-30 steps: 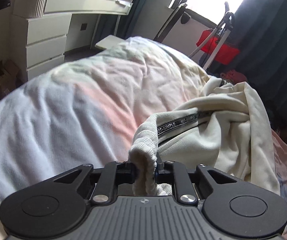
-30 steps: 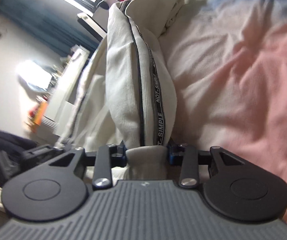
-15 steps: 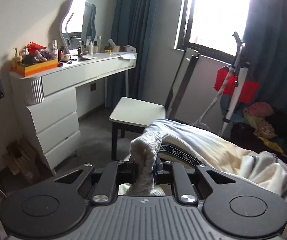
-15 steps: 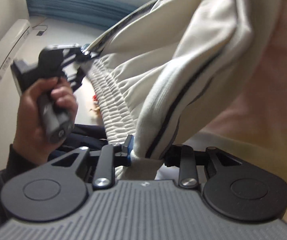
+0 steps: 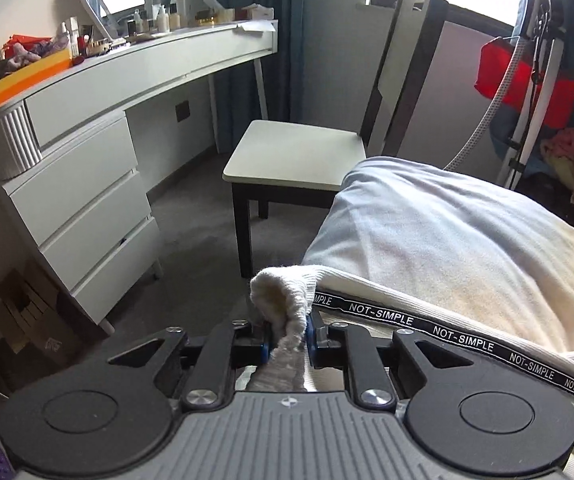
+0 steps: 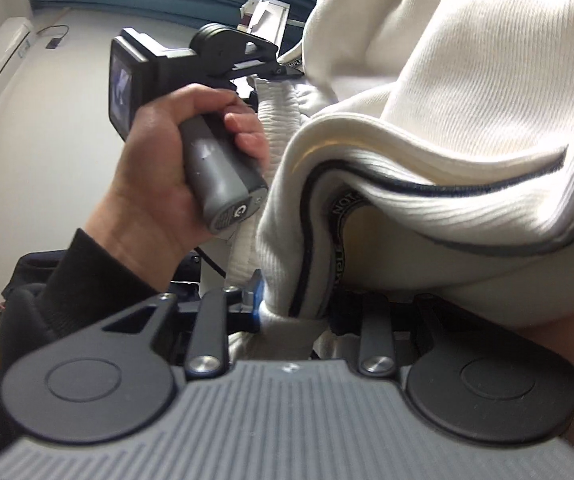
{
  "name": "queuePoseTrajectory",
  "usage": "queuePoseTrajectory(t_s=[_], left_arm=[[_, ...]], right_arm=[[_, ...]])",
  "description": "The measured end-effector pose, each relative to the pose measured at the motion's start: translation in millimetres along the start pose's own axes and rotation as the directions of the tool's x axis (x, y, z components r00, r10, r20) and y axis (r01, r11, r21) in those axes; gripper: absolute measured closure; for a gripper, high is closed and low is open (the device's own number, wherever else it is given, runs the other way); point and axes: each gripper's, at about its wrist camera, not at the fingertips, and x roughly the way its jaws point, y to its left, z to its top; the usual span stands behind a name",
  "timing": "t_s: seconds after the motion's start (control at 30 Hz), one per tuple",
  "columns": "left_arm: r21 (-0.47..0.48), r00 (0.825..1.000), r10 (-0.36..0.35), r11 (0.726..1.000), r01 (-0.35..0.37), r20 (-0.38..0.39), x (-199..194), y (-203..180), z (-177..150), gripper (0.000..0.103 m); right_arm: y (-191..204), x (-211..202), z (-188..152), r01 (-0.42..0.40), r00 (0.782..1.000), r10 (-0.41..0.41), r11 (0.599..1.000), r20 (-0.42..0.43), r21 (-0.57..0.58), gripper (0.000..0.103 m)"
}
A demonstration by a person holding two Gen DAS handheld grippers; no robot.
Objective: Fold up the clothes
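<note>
Cream trousers (image 5: 427,304) stretched between both clamps: left hand-held gripper (image 5: 287,340), right hand-held gripper (image 6: 291,312).

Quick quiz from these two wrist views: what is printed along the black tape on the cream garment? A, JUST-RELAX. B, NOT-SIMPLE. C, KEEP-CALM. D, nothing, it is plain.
B: in the left wrist view the black tape on the cream garment repeats NOT-SIMPLE in white letters.

One garment (image 5: 427,292), one stool (image 5: 295,156), four drawers (image 5: 75,200) (all white).
</note>
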Motion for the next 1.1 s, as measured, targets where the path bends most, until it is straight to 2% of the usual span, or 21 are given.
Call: queuePoseTrajectory(t_s=[0.03,0.13,0.17,0.2,0.23,0.3,0.43,0.57,0.7,0.8,0.87,1.03,1.1], left_arm=[[0.003,1.0,-0.004,1.0,0.004,0.002,-3.6,0.5,-1.9,0.083],[0.02,0.999,0.013,1.0,-0.014,0.031,-24.9,4.4,-9.3,0.073],[0.026,0.999,0.019,0.999,-0.02,0.042,-33.7,5.9,-11.4,0.065],[0.028,0.999,0.013,0.999,-0.015,0.053,-44.4,7.0,-12.0,0.054],[0.03,0.998,0.01,0.999,-0.012,0.064,-56.3,7.9,-12.6,0.049],[0.034,0.994,0.026,0.999,-0.03,0.108,-89.2,7.9,-16.8,0.03],[0.061,0.979,0.008,0.998,-0.021,0.204,-164.4,1.5,-42.3,0.02],[0.076,0.968,-0.055,0.996,0.037,0.244,-240.9,-6.5,-94.4,0.019],[0.062,0.959,-0.107,0.994,0.094,0.262,-310.1,-11.5,-154.3,0.019],[0.058,0.945,-0.162,0.987,0.152,0.285,-363.1,-18.5,-197.6,0.019],[0.062,0.932,-0.197,0.98,0.187,0.304,-397.8,-28.0,-225.9,0.019],[0.097,0.899,-0.273,0.962,0.255,0.342,-457.0,-59.8,-275.5,0.019],[0.113,0.879,-0.305,0.952,0.284,0.367,-469.0,-70.3,-291.4,0.018]], right_arm=[[2.0,-1.2,-0.4,0.009,1.0,-0.009,1.0,-0.004,-0.005,0.069],[19.0,-18.8,-9.3,0.028,1.0,-0.029,0.997,-0.002,-0.065,0.064],[24.7,-24.6,-12.2,0.035,0.999,-0.035,0.996,-0.001,-0.085,0.058],[30.4,-30.5,-15.1,0.042,0.999,-0.042,0.994,0.0,-0.105,0.048],[36.0,-36.3,-18.1,0.048,0.999,-0.048,0.991,0.001,-0.124,0.043],[47.4,-48.0,-24.0,0.061,0.998,-0.061,0.985,0.003,-0.164,0.017],[76.7,-93.6,-46.9,0.096,0.995,-0.087,0.954,0.046,-0.285,0.015],[100.8,-163.8,-61.5,0.163,0.984,-0.12,0.91,0.135,-0.381,0.016],[116.1,-244.7,-95.3,0.281,0.95,-0.165,0.822,0.265,-0.495,0.016],[116.7,-295.7,-103.6,0.373,0.912,-0.181,0.736,0.367,-0.565,0.016],[117.6,-328.8,-109.5,0.444,0.873,-0.184,0.683,0.452,-0.58,0.016],[112.4,-391.6,-105.3,0.574,0.783,-0.205,0.6,0.587,-0.557,0.017],[102.5,-410.1,-102.5,0.609,0.749,-0.203,0.587,0.63,-0.534,0.017]])
